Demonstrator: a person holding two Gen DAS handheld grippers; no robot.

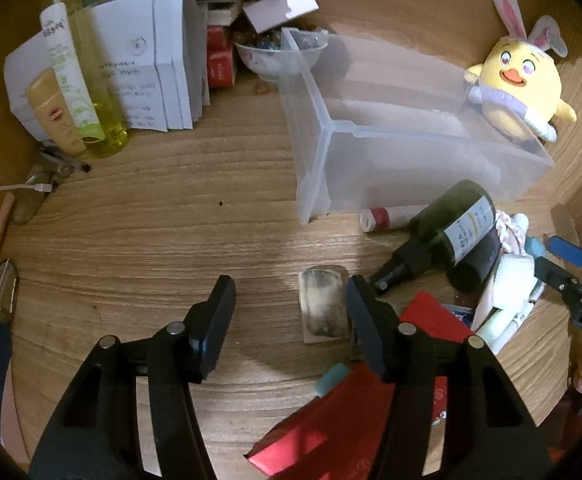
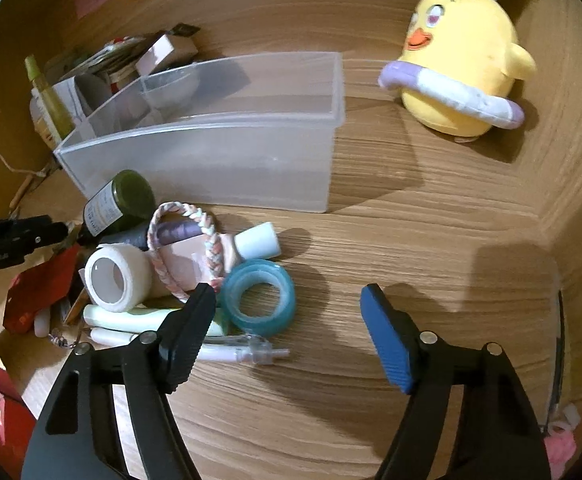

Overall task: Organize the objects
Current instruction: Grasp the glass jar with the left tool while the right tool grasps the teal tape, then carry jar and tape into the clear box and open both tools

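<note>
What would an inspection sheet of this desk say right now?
Surface: wooden desk, grain visible.
Job's things: clear plastic bin, looks empty; beside it a pile: blue tape roll, white tape roll, braided band, dark green bottle lying down.
Clutter: red envelope, papers, bowl, yellow bottle.
Grippers: left tool open over a small grey packet; right tool open, holding nothing.
Cables: white cable at the desk's edge.
Surroundings: yellow chick plush, wooden walls.
</note>
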